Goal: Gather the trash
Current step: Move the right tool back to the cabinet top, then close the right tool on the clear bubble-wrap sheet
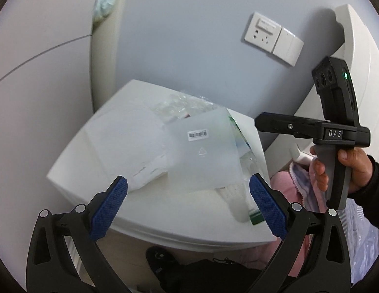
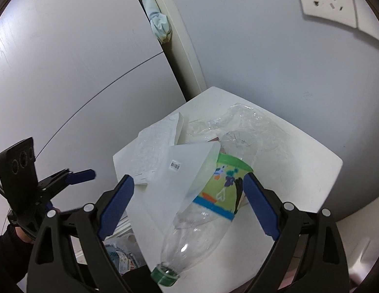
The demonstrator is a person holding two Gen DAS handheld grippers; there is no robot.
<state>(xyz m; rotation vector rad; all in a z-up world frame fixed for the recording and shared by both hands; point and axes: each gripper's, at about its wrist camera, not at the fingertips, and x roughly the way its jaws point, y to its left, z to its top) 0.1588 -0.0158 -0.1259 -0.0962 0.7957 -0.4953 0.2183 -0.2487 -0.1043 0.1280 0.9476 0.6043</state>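
My left fingers [image 1: 188,202] stood wide apart, empty, above the near edge of the white surface [image 1: 74,156]. On it, from the left, lay a white paper sheet [image 1: 130,144], then a frosted plastic sleeve [image 1: 201,151] with a barcode sticker, overlapping that paper and crumpled clear wrap [image 1: 179,103] behind. My right fingers [image 2: 187,205] were also spread, holding nothing, over an empty plastic bottle [image 2: 201,210] lying on its side, green cap [image 2: 165,274] at the near edge, partly under the sleeve.
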